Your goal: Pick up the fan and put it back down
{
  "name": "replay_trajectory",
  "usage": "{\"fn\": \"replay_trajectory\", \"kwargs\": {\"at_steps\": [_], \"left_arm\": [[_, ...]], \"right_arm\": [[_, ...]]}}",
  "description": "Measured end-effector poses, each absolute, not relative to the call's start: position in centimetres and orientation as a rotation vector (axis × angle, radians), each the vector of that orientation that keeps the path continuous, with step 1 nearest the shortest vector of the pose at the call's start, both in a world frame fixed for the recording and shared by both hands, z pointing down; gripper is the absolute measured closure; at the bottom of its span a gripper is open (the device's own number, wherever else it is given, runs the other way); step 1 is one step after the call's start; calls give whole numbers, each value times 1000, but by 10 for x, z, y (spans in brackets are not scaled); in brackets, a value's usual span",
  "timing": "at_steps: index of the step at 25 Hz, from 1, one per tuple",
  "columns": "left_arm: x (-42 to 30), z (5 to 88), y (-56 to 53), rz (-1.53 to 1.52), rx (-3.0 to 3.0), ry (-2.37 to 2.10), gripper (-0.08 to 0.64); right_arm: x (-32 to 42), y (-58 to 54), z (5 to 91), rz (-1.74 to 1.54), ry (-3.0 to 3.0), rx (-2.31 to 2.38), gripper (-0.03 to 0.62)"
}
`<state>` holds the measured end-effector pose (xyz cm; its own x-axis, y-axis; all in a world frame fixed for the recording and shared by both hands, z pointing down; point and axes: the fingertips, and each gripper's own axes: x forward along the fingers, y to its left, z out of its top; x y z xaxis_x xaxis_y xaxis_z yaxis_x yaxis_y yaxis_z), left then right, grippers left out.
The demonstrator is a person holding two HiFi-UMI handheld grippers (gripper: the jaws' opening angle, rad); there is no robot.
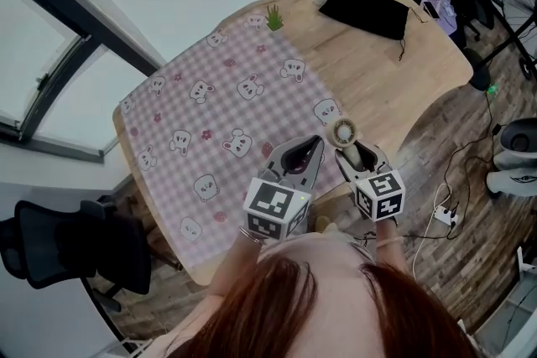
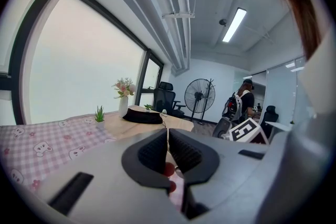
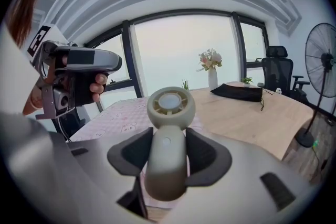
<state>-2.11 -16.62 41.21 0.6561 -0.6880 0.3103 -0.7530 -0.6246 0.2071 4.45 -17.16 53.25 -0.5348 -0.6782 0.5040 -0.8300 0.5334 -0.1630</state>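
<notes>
The right gripper [image 3: 167, 136] clamps the handheld fan [image 3: 170, 106] by its handle, head up, above the near right edge of the checked tablecloth [image 1: 218, 113], the left gripper [image 2: 168, 147] closed and empty beside it, so I'd lower the fan gently until it rests before easing the jaws.

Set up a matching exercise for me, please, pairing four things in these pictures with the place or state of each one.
Things
1. fan
2. left claw
3. black pouch
4. small green plant

Place or state
A. on bare wood at the far end of the table
B. shut, with nothing in it
C. by the far edge of the checked cloth
D. gripped in the right claw

Pairs: 1-D, 2-B, 3-A, 4-C
</notes>
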Motion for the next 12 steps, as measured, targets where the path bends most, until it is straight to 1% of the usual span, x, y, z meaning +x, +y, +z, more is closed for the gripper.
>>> {"fn": "replay_trajectory", "kwargs": {"at_steps": [12], "left_arm": [[-19, 420, -176, 296, 2557, -1121, 545]], "right_arm": [[47, -181, 566, 602, -2326, 1228, 402]]}}
